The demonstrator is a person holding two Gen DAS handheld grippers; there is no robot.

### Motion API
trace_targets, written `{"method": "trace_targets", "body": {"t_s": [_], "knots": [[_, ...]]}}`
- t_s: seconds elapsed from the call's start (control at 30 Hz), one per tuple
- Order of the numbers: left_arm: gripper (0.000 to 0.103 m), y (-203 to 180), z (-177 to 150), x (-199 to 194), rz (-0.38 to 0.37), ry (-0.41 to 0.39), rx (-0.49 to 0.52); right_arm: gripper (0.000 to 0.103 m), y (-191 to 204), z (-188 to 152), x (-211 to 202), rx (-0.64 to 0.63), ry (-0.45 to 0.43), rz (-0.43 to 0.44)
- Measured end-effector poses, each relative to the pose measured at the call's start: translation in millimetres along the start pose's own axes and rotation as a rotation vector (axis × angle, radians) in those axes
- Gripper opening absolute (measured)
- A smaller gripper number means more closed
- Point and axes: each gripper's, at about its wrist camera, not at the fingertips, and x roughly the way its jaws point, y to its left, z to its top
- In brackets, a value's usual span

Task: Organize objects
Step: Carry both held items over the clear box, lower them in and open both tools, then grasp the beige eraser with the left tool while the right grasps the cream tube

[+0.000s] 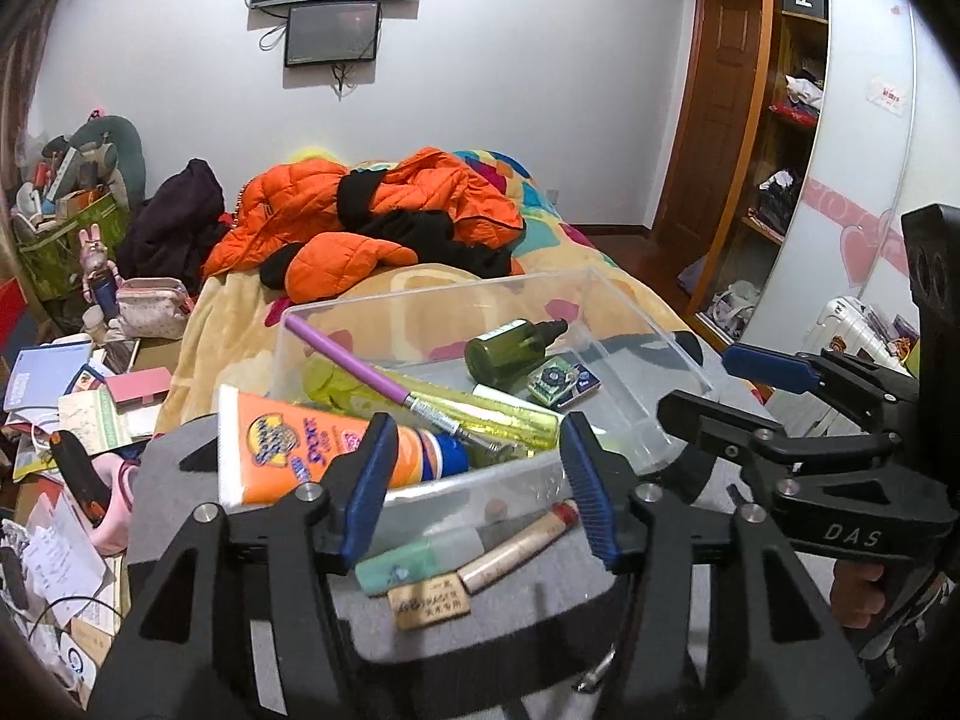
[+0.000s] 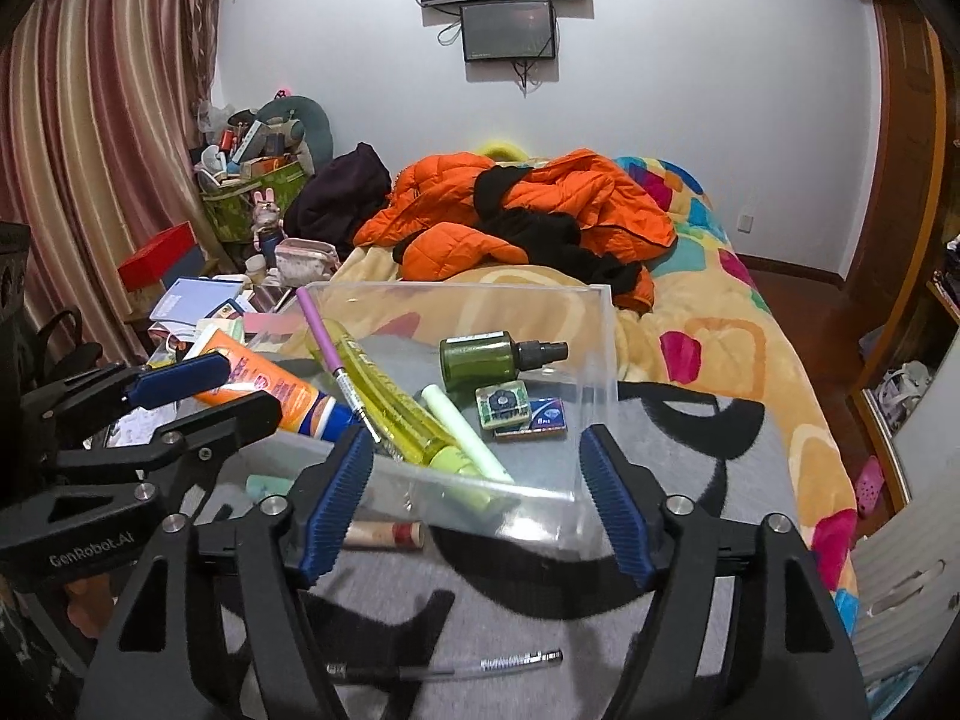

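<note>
A clear plastic box (image 1: pixel 654 330) (image 2: pixel 600 360) stands on a grey mat on the bed. In it lie an orange sunscreen tube (image 1: pixel 300 450) (image 2: pixel 264 384), a purple brush (image 1: pixel 360 372) (image 2: pixel 324 336), a yellow bottle (image 2: pixel 390 402), a green spray bottle (image 1: pixel 510 348) (image 2: pixel 480 360) and small cards. My left gripper (image 1: pixel 474 486) is open and empty just before the box's near wall. My right gripper (image 2: pixel 474 504) is open and empty at the box's near corner. On the mat lie a mint tube (image 1: pixel 414 558), a beige tube (image 1: pixel 522 546) (image 2: pixel 384 534), a wooden tag (image 1: pixel 429 603) and a pen (image 2: pixel 444 669).
Orange jacket (image 1: pixel 372 210) and dark clothes lie on the bed behind the box. A cluttered side table (image 1: pixel 78 396) with papers stands at the left. A wardrobe (image 1: pixel 780 150) stands at the right.
</note>
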Motion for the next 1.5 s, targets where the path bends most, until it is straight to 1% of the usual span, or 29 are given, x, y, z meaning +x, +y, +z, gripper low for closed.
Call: {"method": "trace_targets", "body": {"t_s": [0.13, 0.2, 0.33, 0.5, 0.6, 0.73, 0.87, 0.93, 0.97, 1.0, 1.03, 1.07, 1.23, 1.33, 1.4, 1.5], "knots": [[0.062, 7, -9, -11, 0.014, -0.001, -0.012, 0.073, 1, -8, -6, -0.008, 0.003, 0.003], [0.066, 12, -16, -14, 0.022, 0.004, -0.017, 0.075, 2, -13, -6, -0.008, 0.009, 0.009], [0.067, 20, -31, -14, 0.039, 0.036, -0.029, 0.076, 4, -24, 0, -0.01, 0.042, 0.018], [0.067, 26, -53, 1, 0.048, 0.108, -0.046, 0.077, 8, -38, 19, -0.007, 0.112, 0.039], [0.067, 30, -65, 13, 0.041, 0.15, -0.056, 0.077, 13, -45, 28, -0.019, 0.143, 0.045], [0.067, 32, -77, 31, 0.037, 0.207, -0.056, 0.077, 18, -49, 36, -0.036, 0.163, 0.047], [0.067, 31, -83, 44, 0.023, 0.234, -0.052, 0.077, 23, -52, 40, -0.053, 0.177, 0.054], [0.064, 28, -83, 49, 0.022, 0.239, -0.045, 0.077, 26, -52, 43, -0.065, 0.183, 0.054], [0.058, 27, -83, 51, 0.03, 0.24, -0.039, 0.077, 28, -52, 46, -0.07, 0.188, 0.054], [0.054, 27, -83, 51, 0.046, 0.236, -0.031, 0.078, 31, -53, 48, -0.075, 0.193, 0.054], [0.052, 27, -84, 51, 0.045, 0.231, -0.028, 0.079, 32, -53, 50, -0.078, 0.198, 0.054], [0.044, 27, -85, 50, 0.036, 0.228, -0.03, 0.081, 34, -53, 52, -0.081, 0.202, 0.054], [0.043, 36, -90, 42, 0.027, 0.214, -0.063, 0.082, 50, -51, 69, -0.106, 0.24, 0.065], [0.043, 45, -92, 36, 0.054, 0.197, -0.086, 0.082, 59, -50, 77, -0.114, 0.261, 0.061], [0.043, 54, -93, 31, 0.047, 0.188, -0.113, 0.083, 64, -49, 84, -0.114, 0.276, 0.05], [0.043, 66, -96, 24, 0.065, 0.173, -0.135, 0.083, 68, -50, 91, -0.101, 0.301, 0.056]]}}
